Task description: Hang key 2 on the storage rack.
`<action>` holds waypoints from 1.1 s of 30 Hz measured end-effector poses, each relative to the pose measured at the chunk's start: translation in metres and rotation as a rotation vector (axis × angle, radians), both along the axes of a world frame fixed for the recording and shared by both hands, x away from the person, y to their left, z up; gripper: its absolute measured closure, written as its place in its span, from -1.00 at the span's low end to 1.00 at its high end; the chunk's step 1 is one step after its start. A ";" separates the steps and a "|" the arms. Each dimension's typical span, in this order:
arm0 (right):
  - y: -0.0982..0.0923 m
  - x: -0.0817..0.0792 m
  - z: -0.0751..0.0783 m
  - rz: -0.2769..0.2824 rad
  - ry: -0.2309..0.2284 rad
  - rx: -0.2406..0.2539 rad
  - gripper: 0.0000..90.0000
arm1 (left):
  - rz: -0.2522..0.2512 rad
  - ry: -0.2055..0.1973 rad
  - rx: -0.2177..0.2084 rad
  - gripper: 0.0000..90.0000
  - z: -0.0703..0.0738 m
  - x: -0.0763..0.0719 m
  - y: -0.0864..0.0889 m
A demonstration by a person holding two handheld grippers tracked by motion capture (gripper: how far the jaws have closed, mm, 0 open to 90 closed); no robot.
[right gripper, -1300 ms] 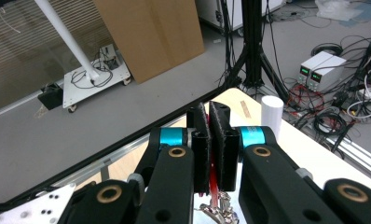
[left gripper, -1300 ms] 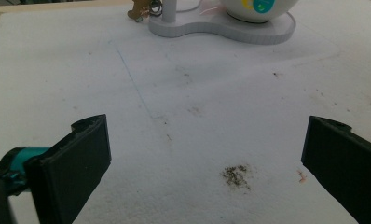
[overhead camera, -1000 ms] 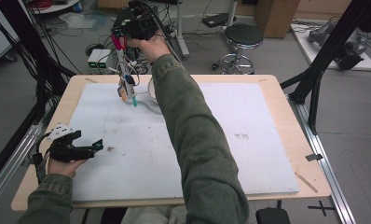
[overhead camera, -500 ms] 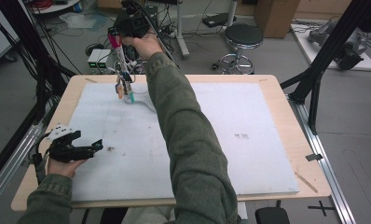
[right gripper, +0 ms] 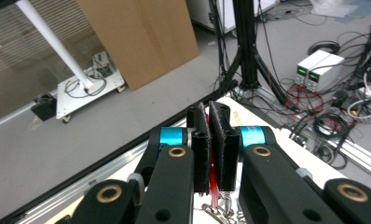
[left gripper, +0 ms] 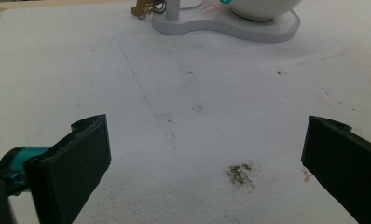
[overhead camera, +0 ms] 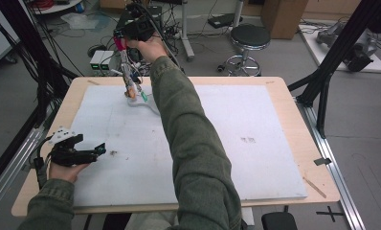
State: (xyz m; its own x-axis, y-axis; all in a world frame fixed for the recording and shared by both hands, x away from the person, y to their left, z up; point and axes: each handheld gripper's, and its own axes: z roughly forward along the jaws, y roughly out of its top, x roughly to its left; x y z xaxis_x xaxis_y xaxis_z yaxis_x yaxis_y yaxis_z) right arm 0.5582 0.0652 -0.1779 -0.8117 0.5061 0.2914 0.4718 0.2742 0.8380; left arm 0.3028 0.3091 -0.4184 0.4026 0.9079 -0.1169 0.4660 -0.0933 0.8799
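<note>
Colourful dangling keyrings (overhead camera: 130,86) hang from our right gripper (right gripper: 210,186), pinched tight above the white stand (overhead camera: 148,103), while our left gripper (overhead camera: 95,151) rests wide apart.

A black round stool (overhead camera: 247,37) stands on the floor beyond the table (overhead camera: 294,143) (cables strewn around it), near a cardboard box (overhead camera: 284,17) and two white power supplies (right gripper: 318,69).

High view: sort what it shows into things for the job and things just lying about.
Job: right gripper, shut on the red strap of a key bunch; white stand with a bowl.
Lying about: left gripper, open and idle; stool; wooden stick; cardboard box.
</note>
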 end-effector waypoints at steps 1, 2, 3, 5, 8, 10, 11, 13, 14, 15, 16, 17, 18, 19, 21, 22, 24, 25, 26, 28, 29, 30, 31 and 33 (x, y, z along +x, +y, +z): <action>0.000 0.001 -0.001 -0.005 -0.002 -0.007 0.95 | -0.001 -0.001 0.000 -0.96 0.000 0.000 0.000; -0.001 0.002 -0.002 -0.013 -0.003 -0.009 0.95 | 0.001 -0.002 -0.003 -0.96 0.000 0.000 0.000; -0.001 0.003 -0.005 -0.020 -0.001 -0.007 0.95 | 0.001 -0.002 -0.001 -0.96 0.000 0.000 0.000; 0.000 0.004 -0.007 -0.027 0.003 -0.014 0.95 | 0.001 -0.001 0.001 -0.96 0.000 -0.001 0.000; 0.001 0.004 -0.011 -0.025 -0.004 -0.023 0.95 | 0.001 -0.001 0.002 -0.96 0.000 -0.001 0.000; 0.002 0.003 -0.012 -0.025 -0.003 -0.034 0.95 | 0.002 -0.001 0.000 -0.96 0.000 -0.001 0.000; 0.002 0.003 -0.012 -0.026 -0.010 -0.040 0.95 | 0.000 -0.001 0.003 -0.96 0.000 -0.001 0.000; 0.001 0.003 -0.013 -0.032 -0.010 -0.041 0.95 | 0.000 -0.003 -0.001 -0.96 0.000 -0.001 0.000; 0.000 0.003 -0.013 -0.032 -0.008 -0.039 0.95 | 0.000 -0.003 0.000 -0.96 0.000 -0.001 0.000; -0.001 0.003 -0.013 -0.031 -0.009 -0.042 0.94 | 0.001 -0.002 0.000 -0.96 0.000 -0.001 0.000; -0.001 0.002 -0.013 -0.030 -0.008 -0.046 0.93 | -0.001 0.000 0.002 -0.96 0.000 -0.001 0.000; -0.002 0.002 -0.013 -0.036 -0.011 -0.052 0.92 | 0.000 -0.001 0.003 -0.96 0.000 -0.001 0.000; -0.003 0.002 -0.014 -0.036 -0.008 -0.056 0.91 | -0.001 -0.002 0.003 -0.96 0.000 -0.001 0.000; -0.005 0.001 -0.014 -0.030 -0.003 -0.059 0.82 | -0.002 -0.002 0.003 -0.96 0.000 -0.001 0.000; -0.007 0.000 -0.014 -0.020 -0.007 -0.075 0.54 | -0.002 -0.001 0.002 -0.96 0.000 0.000 0.000; -0.008 -0.001 -0.015 -0.014 -0.012 -0.096 0.42 | -0.003 0.002 0.003 -0.96 0.000 0.000 0.000; -0.009 -0.004 -0.016 -0.014 -0.034 -0.130 0.09 | -0.002 0.002 0.004 -0.96 0.000 0.000 -0.001; -0.010 -0.006 -0.016 -0.016 -0.038 -0.143 -0.03 | -0.002 0.002 0.005 -0.96 0.000 0.000 -0.001; -0.011 -0.006 -0.018 -0.016 -0.049 -0.151 -0.15 | -0.003 0.003 0.007 -0.96 0.000 0.000 -0.001; -0.014 -0.010 -0.020 -0.020 -0.053 -0.176 -0.44 | -0.002 0.002 0.008 -0.96 0.000 0.000 -0.001; -0.015 -0.010 -0.021 -0.020 -0.056 -0.180 -0.51 | -0.002 0.001 0.008 -0.96 0.000 0.000 -0.001; -0.017 -0.011 -0.022 -0.021 -0.055 -0.186 -0.58 | -0.001 0.002 0.009 -0.96 0.000 0.000 -0.001; -0.019 -0.012 -0.023 -0.021 -0.054 -0.188 -0.65 | 0.001 0.001 0.007 -0.96 0.000 0.000 -0.001; -0.024 -0.014 -0.024 -0.030 -0.065 -0.200 -0.77 | 0.003 0.000 0.006 -0.96 0.000 0.000 -0.002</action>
State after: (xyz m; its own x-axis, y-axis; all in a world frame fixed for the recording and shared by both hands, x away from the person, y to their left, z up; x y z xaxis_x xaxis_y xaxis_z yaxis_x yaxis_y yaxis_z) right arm 0.5438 0.0408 -0.2023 -0.8093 0.5728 0.1304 0.4292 0.4250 0.7970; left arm 0.3029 0.3076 -0.4187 0.4001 0.9096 -0.1119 0.4666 -0.0971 0.8791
